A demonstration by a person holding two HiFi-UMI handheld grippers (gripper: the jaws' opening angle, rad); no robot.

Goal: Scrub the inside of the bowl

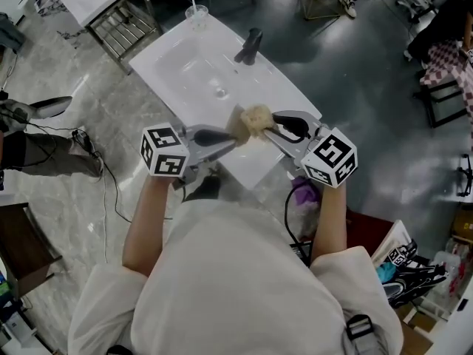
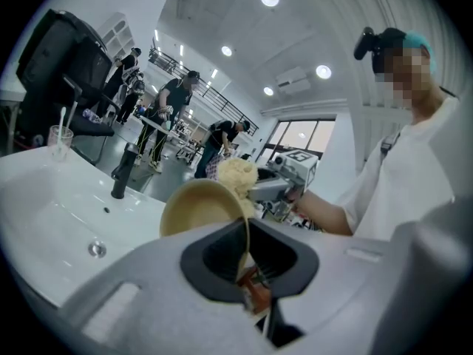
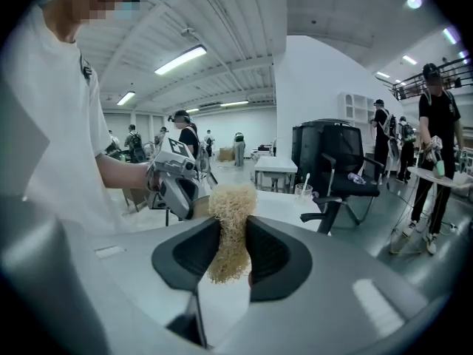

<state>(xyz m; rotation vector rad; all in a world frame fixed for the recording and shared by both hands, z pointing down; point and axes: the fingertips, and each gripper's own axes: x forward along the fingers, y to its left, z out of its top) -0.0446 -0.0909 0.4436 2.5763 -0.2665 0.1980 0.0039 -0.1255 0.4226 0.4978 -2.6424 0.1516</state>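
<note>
Jaws of the left gripper point(image 2: 247, 263) are clamped on the rim of the tan bowl point(image 2: 198, 207), holding it tipped above the sink's point(image 1: 185, 65) near edge. The right gripper's point(image 3: 230, 254) jaws pinch a fibrous scrubber point(image 3: 231, 202), presented at the bowl's right, evidently for scrubbing.

lab hall: strip lights point(image 3: 181, 60), mezzanine railing point(image 3: 408, 85), sink point(image 1: 194, 71)

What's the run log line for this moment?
left gripper: shut on bowl rim | right gripper: shut on scrubber | scrubber: at bowl's mouth, contact unclear | place: above white sink
</note>
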